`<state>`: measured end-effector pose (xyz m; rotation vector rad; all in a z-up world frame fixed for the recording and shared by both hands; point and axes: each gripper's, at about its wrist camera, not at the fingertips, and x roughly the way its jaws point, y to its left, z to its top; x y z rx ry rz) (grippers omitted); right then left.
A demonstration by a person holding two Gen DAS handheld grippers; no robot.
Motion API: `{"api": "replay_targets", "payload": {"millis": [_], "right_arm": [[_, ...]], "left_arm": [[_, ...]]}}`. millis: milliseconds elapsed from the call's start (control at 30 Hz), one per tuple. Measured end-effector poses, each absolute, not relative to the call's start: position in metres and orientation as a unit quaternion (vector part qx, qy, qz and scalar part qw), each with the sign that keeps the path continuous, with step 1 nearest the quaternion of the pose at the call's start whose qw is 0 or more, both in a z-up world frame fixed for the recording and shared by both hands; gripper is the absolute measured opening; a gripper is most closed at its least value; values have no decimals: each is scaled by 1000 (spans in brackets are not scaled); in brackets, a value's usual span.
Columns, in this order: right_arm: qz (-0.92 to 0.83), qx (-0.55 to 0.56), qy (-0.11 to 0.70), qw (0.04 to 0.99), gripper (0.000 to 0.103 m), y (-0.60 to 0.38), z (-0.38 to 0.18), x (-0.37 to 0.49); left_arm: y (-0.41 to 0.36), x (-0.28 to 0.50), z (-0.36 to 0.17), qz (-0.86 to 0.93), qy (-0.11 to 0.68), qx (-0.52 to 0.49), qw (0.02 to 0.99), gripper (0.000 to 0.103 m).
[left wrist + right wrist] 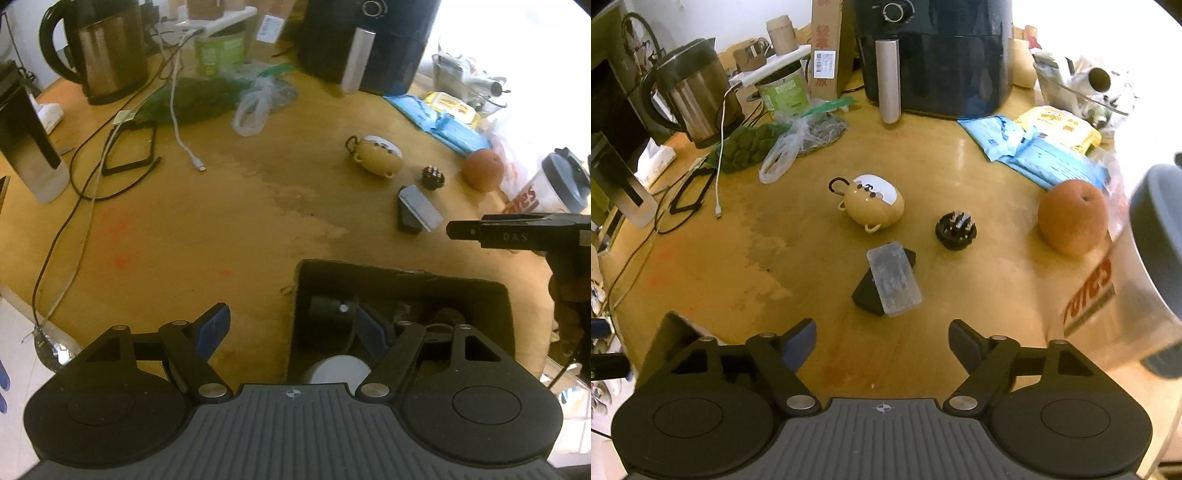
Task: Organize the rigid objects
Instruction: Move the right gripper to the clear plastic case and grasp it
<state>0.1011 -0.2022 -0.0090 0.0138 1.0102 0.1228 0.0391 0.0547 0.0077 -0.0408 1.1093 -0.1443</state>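
Observation:
A black open box (402, 275) stands on the wooden table, with a white round thing (340, 369) and dark items inside. My left gripper (293, 330) is open over the box's left wall, one finger outside it and one inside, touching nothing. My right gripper (882, 343) is open and empty; from the left wrist view the right gripper (454, 230) shows side-on. Ahead of it lie a clear case on a black wedge (894, 280), a round black plug (956, 227) and a tan bear-faced pouch (873, 203).
A brown round fruit (1071, 218) and a clear shaker cup (1126, 295) sit at the right. Kettle (690, 99), air fryer (938, 55), green can, plastic bags and blue packets (1034, 147) line the back. Cables (92, 177) trail on the left.

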Motion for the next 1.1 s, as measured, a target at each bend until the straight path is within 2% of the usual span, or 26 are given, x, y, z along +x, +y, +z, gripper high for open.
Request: {"api": "replay_targets", "payload": {"millis": [133, 433, 600, 1100], "right_arm": [[73, -24, 481, 873, 65, -198, -16, 115], [88, -62, 488, 866, 49, -189, -32, 145], [86, -77, 494, 862, 43, -187, -42, 156], [93, -77, 507, 853, 36, -189, -56, 169]], "left_arm": [[64, 39, 7, -59, 528, -23, 847, 74], [84, 42, 5, -41, 533, -35, 845, 74], [91, 44, 4, -33, 534, -41, 844, 74], [90, 51, 2, -39, 536, -38, 843, 74]]}}
